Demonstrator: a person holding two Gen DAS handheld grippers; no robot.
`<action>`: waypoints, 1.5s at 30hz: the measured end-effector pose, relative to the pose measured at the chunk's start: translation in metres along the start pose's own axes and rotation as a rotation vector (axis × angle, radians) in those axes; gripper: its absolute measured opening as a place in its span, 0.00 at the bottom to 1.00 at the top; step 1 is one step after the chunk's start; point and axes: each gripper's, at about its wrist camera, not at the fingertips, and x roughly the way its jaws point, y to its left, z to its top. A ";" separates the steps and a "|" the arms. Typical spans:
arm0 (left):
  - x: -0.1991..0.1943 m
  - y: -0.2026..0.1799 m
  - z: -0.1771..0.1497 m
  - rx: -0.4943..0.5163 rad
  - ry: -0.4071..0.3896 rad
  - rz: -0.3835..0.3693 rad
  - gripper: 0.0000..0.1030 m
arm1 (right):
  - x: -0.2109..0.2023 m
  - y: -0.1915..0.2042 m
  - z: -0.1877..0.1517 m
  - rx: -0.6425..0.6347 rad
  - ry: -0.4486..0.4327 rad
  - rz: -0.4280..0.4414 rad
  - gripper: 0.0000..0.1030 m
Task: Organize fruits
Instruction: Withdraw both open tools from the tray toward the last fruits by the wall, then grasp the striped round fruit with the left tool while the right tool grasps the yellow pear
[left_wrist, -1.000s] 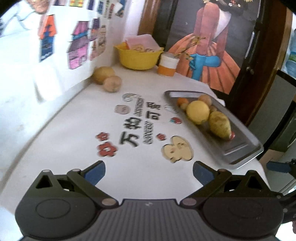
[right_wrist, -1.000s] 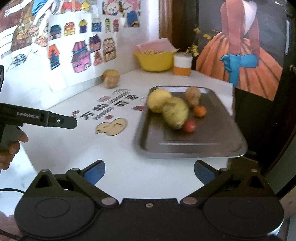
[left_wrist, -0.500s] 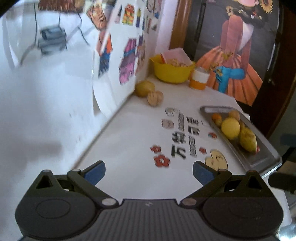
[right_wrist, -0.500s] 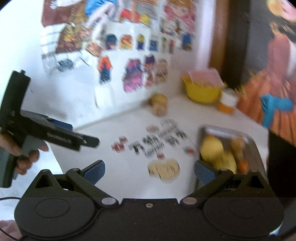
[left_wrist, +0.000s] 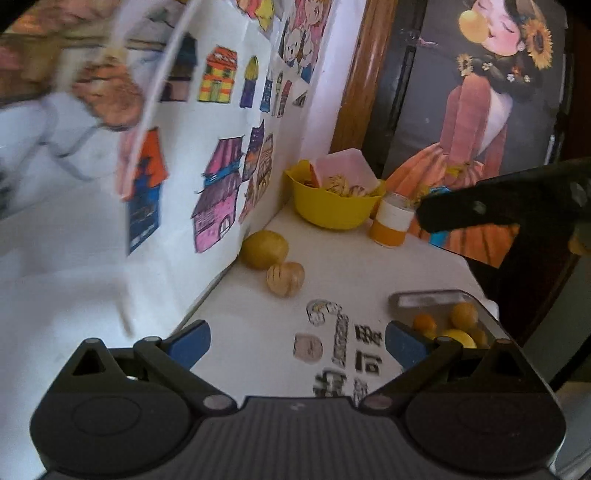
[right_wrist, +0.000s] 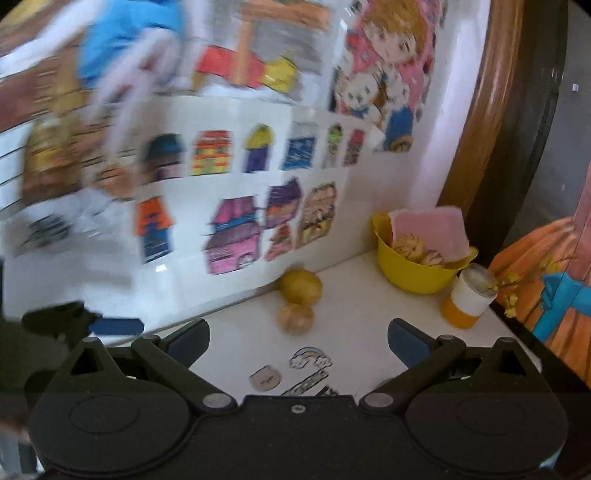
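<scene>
Two loose fruits lie on the white table against the wall: a yellow-brown round fruit (left_wrist: 264, 249) (right_wrist: 300, 287) and a smaller striped fruit (left_wrist: 285, 278) (right_wrist: 295, 318) just in front of it. A metal tray (left_wrist: 428, 297) at the right holds several orange and yellow fruits (left_wrist: 463, 314). My left gripper (left_wrist: 297, 341) is open and empty, well short of the loose fruits. My right gripper (right_wrist: 298, 341) is open and empty too, raised and facing the same two fruits. The right gripper's dark body (left_wrist: 498, 206) shows at the right of the left wrist view.
A yellow bowl (left_wrist: 334, 210) (right_wrist: 413, 273) with striped fruits and a pink lid stands in the back corner. Beside it is an orange-and-white cup (left_wrist: 391, 225) (right_wrist: 467, 301). Coloured drawings cover the left wall (left_wrist: 221, 192). Stickers (left_wrist: 334, 343) mark the tabletop.
Both grippers have lifted and swung left toward the wall and back corner. The tray has slid to the right edge of the left view and out of the right view.
</scene>
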 end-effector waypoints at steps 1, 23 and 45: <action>0.011 -0.001 0.004 0.000 0.005 0.012 0.99 | 0.013 -0.009 0.005 0.014 0.016 0.006 0.99; 0.165 0.012 0.017 0.000 0.081 0.057 0.97 | 0.247 -0.067 0.016 0.018 0.090 0.314 0.94; 0.201 0.006 0.020 -0.007 0.065 0.046 0.49 | 0.300 -0.050 0.010 0.000 0.144 0.334 0.61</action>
